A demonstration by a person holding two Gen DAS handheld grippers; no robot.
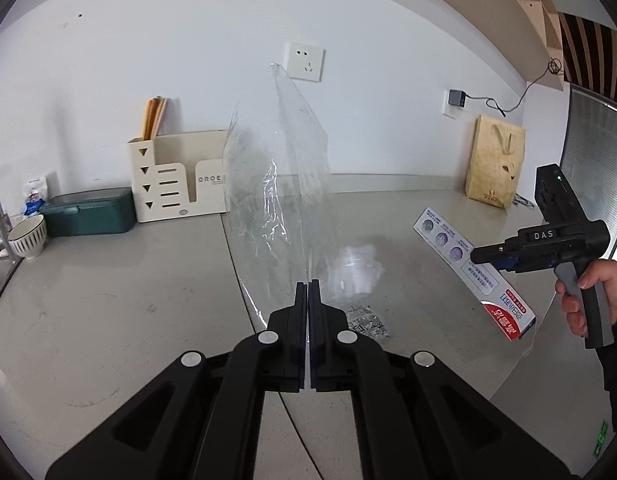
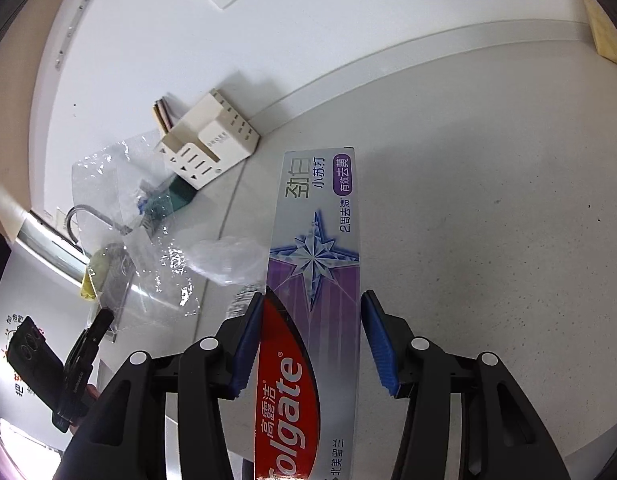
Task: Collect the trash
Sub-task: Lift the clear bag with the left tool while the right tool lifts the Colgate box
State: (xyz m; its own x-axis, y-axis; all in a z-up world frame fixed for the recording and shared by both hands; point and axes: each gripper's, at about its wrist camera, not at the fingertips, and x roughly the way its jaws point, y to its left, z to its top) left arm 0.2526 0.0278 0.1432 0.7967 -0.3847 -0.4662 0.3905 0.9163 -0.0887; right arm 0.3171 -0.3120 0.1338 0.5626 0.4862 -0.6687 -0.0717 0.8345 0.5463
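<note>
My left gripper is shut on the edge of a clear plastic bag, which stands up in front of the camera above the grey table. To the right, my right gripper holds a silver, purple and red toothpaste box in the air. In the right wrist view the box runs lengthwise between the blue pads, and the right gripper is shut on its sides. The bag hangs at the left there. A crumpled clear wrapper and a small printed packet lie on the table.
A cream desk organiser, a green box and a striped bowl stand along the back wall at the left. A brown paper bag leans at the back right. A person's hand grips the right tool's handle.
</note>
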